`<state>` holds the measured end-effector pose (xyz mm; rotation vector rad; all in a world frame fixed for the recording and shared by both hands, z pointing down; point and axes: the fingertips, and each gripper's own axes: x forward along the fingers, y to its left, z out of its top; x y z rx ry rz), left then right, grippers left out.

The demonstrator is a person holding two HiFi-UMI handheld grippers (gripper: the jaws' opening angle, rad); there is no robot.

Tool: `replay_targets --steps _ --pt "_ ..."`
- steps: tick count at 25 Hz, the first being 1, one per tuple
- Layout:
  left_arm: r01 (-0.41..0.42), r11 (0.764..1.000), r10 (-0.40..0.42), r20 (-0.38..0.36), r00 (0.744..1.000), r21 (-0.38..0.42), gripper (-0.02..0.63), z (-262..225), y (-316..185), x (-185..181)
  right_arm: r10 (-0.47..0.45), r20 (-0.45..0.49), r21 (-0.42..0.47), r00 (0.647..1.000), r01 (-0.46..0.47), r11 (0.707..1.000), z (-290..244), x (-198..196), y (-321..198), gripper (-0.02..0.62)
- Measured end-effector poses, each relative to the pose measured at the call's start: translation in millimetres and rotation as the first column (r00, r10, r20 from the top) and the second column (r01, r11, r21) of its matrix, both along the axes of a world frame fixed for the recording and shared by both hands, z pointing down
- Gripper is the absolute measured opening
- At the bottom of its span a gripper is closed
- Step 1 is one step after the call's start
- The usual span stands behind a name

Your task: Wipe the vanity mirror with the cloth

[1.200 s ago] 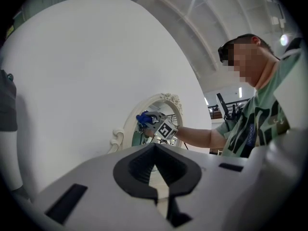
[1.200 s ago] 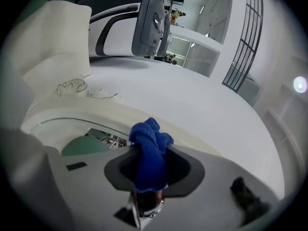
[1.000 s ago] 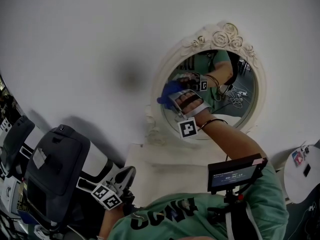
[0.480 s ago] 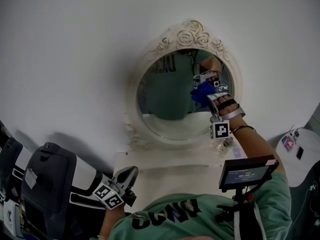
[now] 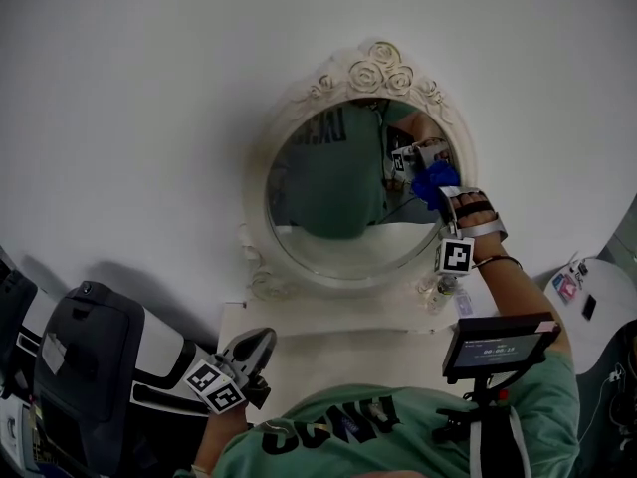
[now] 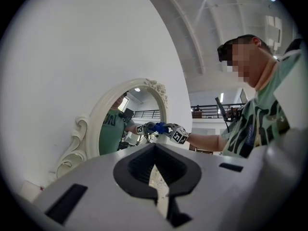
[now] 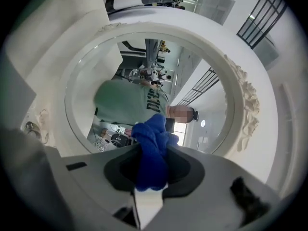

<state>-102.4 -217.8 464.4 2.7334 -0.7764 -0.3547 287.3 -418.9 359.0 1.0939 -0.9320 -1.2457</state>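
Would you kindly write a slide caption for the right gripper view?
Right gripper shut on a bunched blue cloth, held up to the white-framed vanity mirror.

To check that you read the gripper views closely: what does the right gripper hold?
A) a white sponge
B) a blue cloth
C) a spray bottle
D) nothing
B: the right gripper is shut on a bunched blue cloth, facing the mirror.

White wall spread at twelve o'clock, dark grey machine sat at eight, small screen at four, pale tabletop at six.
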Motion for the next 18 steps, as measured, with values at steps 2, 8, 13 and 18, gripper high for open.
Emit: replay_targets --steps 2,8,13,18 --pt "0.021 1.0 -0.021 0.0 1.0 -0.003 0.006 1.0 1.7 -8.5 -0.084 -0.003 0.001 0.996 0.084 0.996 -1.8 -33.9 3.1 0.094" --pt "0.095 0.995 -0.095 -0.005 0.995 -0.005 0.006 2.4 11.6 -36.9 -0.413 -0.019 0.006 0.91 0.413 0.911 1.0 -203.9 -4.9 0.094" --pt "0.177 0.984 -0.177 -0.001 0.984 -0.006 0.006 3.5 24.3 -69.7 -0.571 -0.037 -0.026 0.82 0.57 0.821 16.4 -321.3 -14.9 0.094" --pt "0.256 0.967 -0.256 -0.003 0.967 -0.017 0.006 6.4 34.4 -101.1 -0.614 -0.052 -0.064 0.788 0.611 0.789 31.8 -378.1 -32.8 0.094"
